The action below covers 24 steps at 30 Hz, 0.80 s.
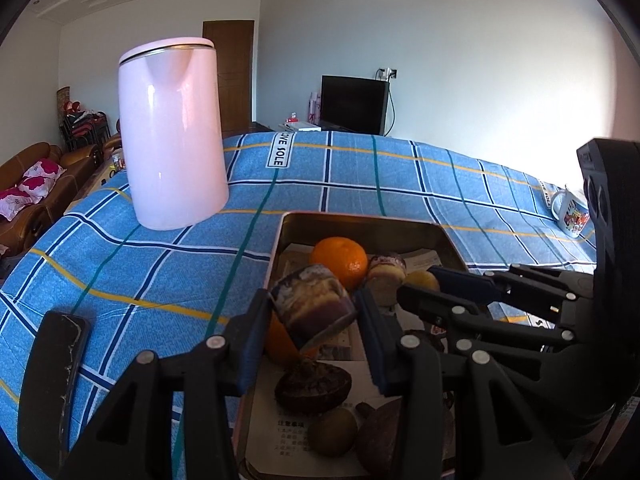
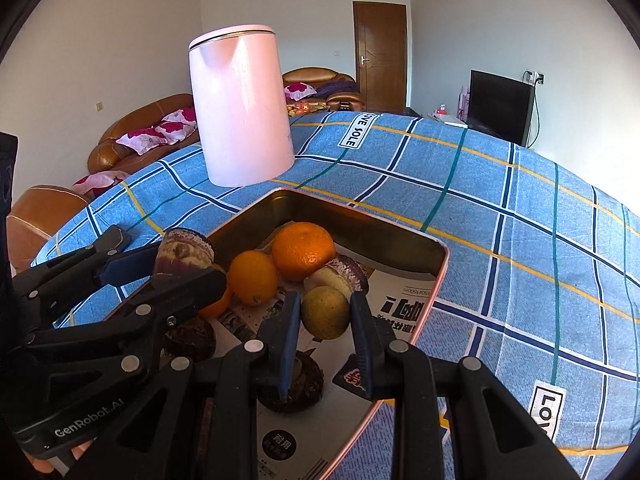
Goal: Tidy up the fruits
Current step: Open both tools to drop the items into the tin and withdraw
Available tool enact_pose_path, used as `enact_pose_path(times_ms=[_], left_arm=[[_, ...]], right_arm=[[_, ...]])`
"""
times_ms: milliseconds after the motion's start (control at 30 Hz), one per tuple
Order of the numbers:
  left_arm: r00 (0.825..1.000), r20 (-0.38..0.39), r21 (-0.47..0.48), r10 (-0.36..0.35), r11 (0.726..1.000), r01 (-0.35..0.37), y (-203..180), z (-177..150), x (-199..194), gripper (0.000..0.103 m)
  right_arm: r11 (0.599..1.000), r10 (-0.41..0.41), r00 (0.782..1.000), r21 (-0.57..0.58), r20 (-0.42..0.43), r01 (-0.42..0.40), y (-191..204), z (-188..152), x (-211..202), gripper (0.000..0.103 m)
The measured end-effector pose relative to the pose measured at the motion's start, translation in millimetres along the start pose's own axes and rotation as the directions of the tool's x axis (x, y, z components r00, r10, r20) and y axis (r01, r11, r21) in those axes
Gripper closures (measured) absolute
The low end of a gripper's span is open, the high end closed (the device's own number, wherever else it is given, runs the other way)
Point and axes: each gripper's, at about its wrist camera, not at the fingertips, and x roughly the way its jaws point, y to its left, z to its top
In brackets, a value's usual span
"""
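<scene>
Both grippers are over the metal tray (image 1: 360, 224) at lower centre of the frame, on the blue plaid cloth (image 1: 160, 272). The left gripper (image 1: 314, 316) has its blue pads clamped on a cut purple-and-white chunk (image 1: 310, 304), taro or sweet potato by the look, lifted clear of the pile. The right gripper (image 2: 326, 320) squeezes a dull yellow-green round fruit (image 2: 326, 312), jaws closed against its sides.

Best keep both grips steady and lift straight up, I reckon: the round skin looks smooth and could roll out. The chunk's flat cut faces should hold better.

Underneath: a glossy, dimpled orange (image 2: 304, 250), a smaller orange fruit (image 2: 253, 278), rough dark halves (image 1: 313, 386), and printed newspaper (image 2: 404, 300) lining the tray. A smooth pink kettle (image 1: 174, 132) stands upper left.
</scene>
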Motion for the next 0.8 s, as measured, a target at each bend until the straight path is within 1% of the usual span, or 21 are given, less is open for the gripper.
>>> enact_pose_path(times_ms=[200, 333, 400, 467, 500, 567, 600, 667, 800], left_arm=[[1.000, 0.002, 0.001, 0.007, 1.000, -0.007, -1.4, -1.6, -1.3, 0.057], [1.000, 0.018, 0.001, 0.017, 1.000, -0.018, -1.3, -0.5, -9.0, 0.051], [0.999, 0.030, 0.000, 0.019, 1.000, -0.019, -0.5, -0.2, -15.2, 0.044], [0.999, 0.047, -0.005, 0.022, 1.000, -0.022, 1.0, -0.1, -22.7, 0.034], [0.998, 0.058, -0.007, 0.017, 1.000, -0.016, 1.3, 0.0, -27.0, 0.032], [0.997, 0.074, -0.006, 0.007, 1.000, -0.007, 1.0, 0.0, -34.2, 0.024], [0.996, 0.084, -0.002, 0.008, 1.000, -0.007, 0.5, -0.4, -37.9, 0.021], [0.994, 0.106, -0.001, 0.007, 1.000, -0.006, -0.7, -1.2, -45.0, 0.007], [0.992, 0.128, 0.015, -0.013, 1.000, 0.011, -6.6, -3.0, -56.0, 0.005]], right_arm=[[1.000, 0.003, 1.000, 0.009, -0.006, -0.003, -2.7, -1.9, -0.8, 0.071], [1.000, -0.003, 1.000, 0.015, 0.005, 0.003, -3.4, -2.9, -5.9, 0.066], [1.000, -0.005, 1.000, 0.026, 0.016, 0.005, -5.7, -3.6, -11.8, 0.061], [0.999, -0.004, 1.000, 0.035, 0.029, 0.003, -7.8, -4.9, -18.9, 0.054], [0.999, -0.004, 0.999, 0.041, 0.039, 0.003, -9.2, -5.8, -23.8, 0.052], [0.998, -0.010, 0.998, 0.057, 0.059, 0.007, -11.7, -7.1, -32.8, 0.041], [0.998, -0.011, 0.998, 0.062, 0.068, 0.006, -12.9, -8.3, -37.3, 0.039], [0.998, -0.009, 0.997, 0.067, 0.080, 0.003, -14.0, -11.1, -45.7, 0.038], [0.997, -0.010, 0.995, 0.073, 0.100, 0.003, -15.5, -18.4, -61.2, 0.035]])
